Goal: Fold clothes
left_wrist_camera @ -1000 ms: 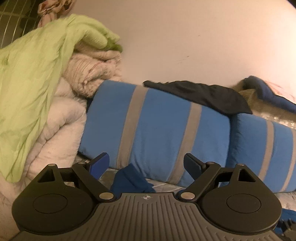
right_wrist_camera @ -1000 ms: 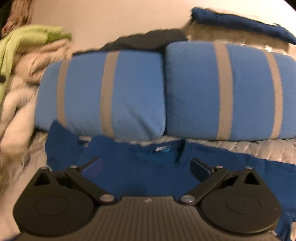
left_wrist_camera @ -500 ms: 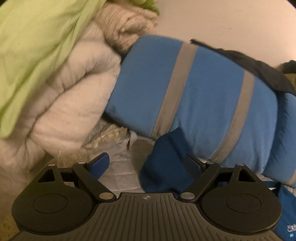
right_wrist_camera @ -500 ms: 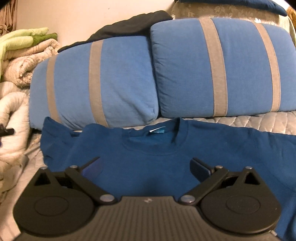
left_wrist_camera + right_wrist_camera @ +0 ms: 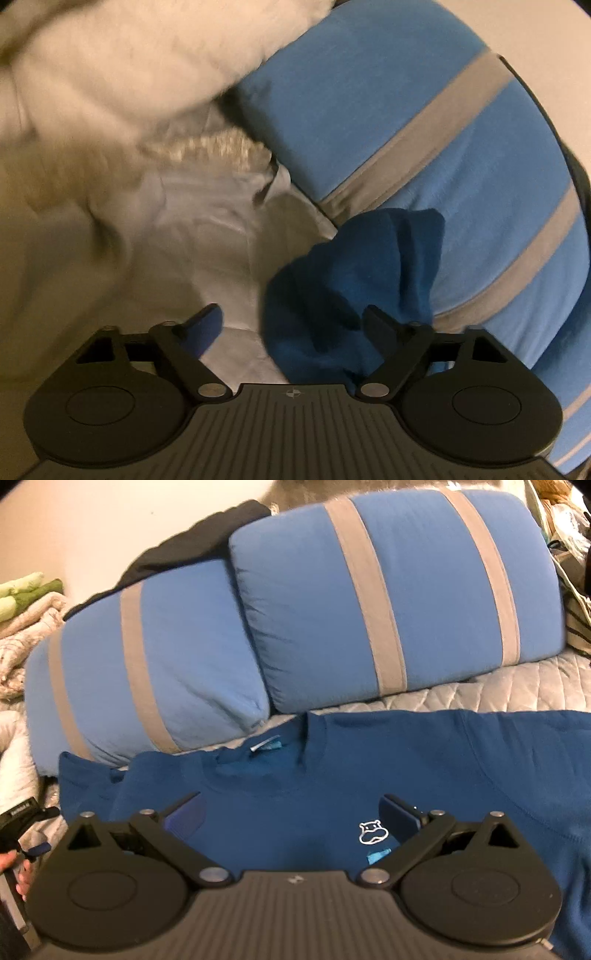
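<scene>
A quilted grey bed cover is carrying the scene, with two blue cushions banded in grey, the left cushion and the right cushion, propped at twelve o'clock in the right wrist view and a black garment draped behind them. The dark blue sweatshirt is lying flat and face up below the cushions, collar toward twelve o'clock, its small white logo sitting near the right-hand finger. Over the last second the right gripper has been dropping closer to the chest panel, and it is now hovering there with its jaws spread wide and nothing between them. The left gripper has been swinging down from the pillow line to the bed surface; it too is gaping fully and gripping nothing, while the bunched sleeve is rising at one o'clock, leaning against the cushion beside the heap of cream blankets. That crumpled sleeve now lying almost between the fingers suggests the first fold is starting here, probably with a pinch on the cuff.
</scene>
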### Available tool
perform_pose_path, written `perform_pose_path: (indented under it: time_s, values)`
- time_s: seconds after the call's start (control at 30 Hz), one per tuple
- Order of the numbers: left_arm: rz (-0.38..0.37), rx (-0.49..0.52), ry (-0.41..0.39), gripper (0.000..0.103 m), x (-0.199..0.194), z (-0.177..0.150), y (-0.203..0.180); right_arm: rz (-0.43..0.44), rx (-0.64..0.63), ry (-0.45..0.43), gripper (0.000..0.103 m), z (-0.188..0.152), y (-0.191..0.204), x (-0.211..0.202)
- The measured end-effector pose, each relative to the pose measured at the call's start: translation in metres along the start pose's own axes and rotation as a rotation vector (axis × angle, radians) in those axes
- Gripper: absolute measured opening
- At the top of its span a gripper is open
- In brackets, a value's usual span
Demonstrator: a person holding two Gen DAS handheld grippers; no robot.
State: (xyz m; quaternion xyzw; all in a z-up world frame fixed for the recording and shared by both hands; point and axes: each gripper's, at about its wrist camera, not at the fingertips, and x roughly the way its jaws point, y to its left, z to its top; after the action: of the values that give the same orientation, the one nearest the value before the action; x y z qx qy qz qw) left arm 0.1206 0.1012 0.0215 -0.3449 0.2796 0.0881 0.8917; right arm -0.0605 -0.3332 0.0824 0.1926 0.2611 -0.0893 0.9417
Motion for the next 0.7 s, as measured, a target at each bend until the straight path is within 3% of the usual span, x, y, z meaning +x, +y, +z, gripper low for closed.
perform_pose_path:
  time_s: [0.07,0.13,0.37,0.57,0.7]
  values:
    - [-0.029,-0.037,0.025,0.047,0.009,0.000,0.001,-0.019,-0.024,0.006,0.103,-0.003,0.002,0.004]
    - [-0.060,-0.054,0.049,0.009,0.011,0.000,-0.003,-0.022,-0.034,0.011,0.103,-0.005,0.002,0.007]
    - [-0.116,-0.076,0.036,0.006,-0.018,0.002,-0.008,-0.036,-0.038,0.012,0.103,-0.014,0.004,0.011]
    - [-0.194,0.144,-0.015,0.006,-0.082,-0.005,-0.041,-0.057,-0.041,-0.025,0.103,-0.014,0.002,0.008]
    - [-0.259,0.229,0.006,0.006,-0.115,-0.021,-0.067,-0.075,-0.044,-0.047,0.103,-0.004,0.001,0.002]
